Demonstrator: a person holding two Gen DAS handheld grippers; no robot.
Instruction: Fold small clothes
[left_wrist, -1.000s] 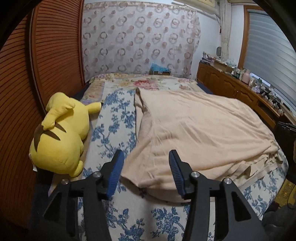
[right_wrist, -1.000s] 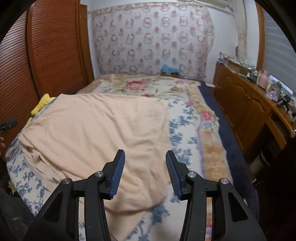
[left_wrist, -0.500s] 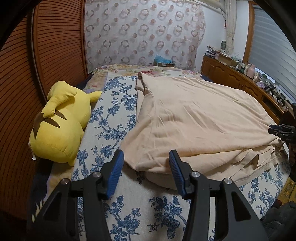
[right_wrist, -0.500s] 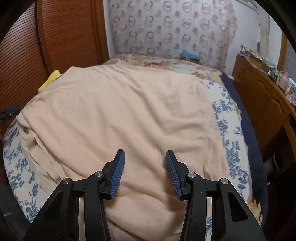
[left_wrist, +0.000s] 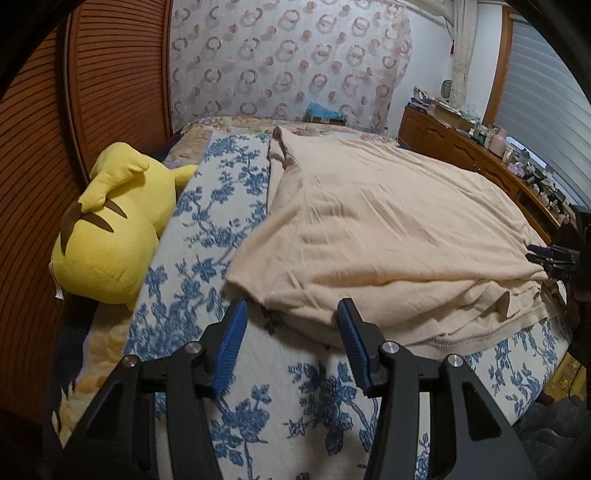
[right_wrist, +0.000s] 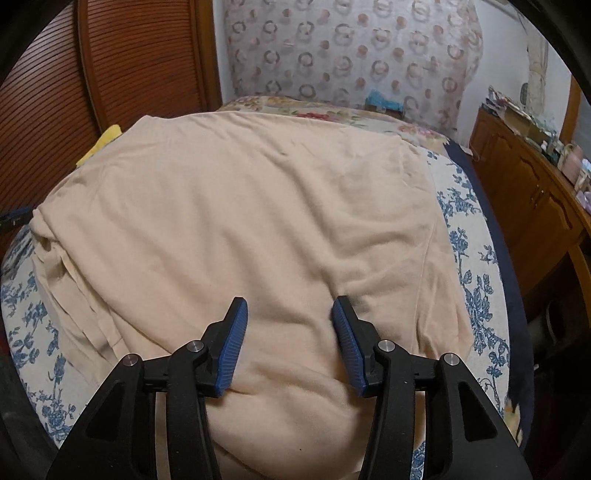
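A beige garment (left_wrist: 376, 229) is lying spread across the bed (left_wrist: 207, 221), covering most of the blue-flowered bedspread from the middle out toward 3 o'clock in the left wrist view. Its near hem is bunching in several layered folds at about 4 o'clock.

The left gripper (left_wrist: 290, 321) is hovering over the bedspread with its jaws released and holding nothing; the garment's near corner is lying just beyond and between the blue pads (left_wrist: 231, 345).

The right gripper (right_wrist: 290, 314) is hanging directly over the garment (right_wrist: 236, 221), jaws likewise spread apart and empty, with wrinkled cloth filling the gap below them. Whether the tips are touching the fabric cannot be told.

A yellow plush toy (left_wrist: 114, 225) is sitting at 9 o'clock on the bed, well apart from the garment, against the wooden slatted wall (left_wrist: 33, 158). A wooden dresser (left_wrist: 461, 147) crowded with small items is standing at 2 o'clock.
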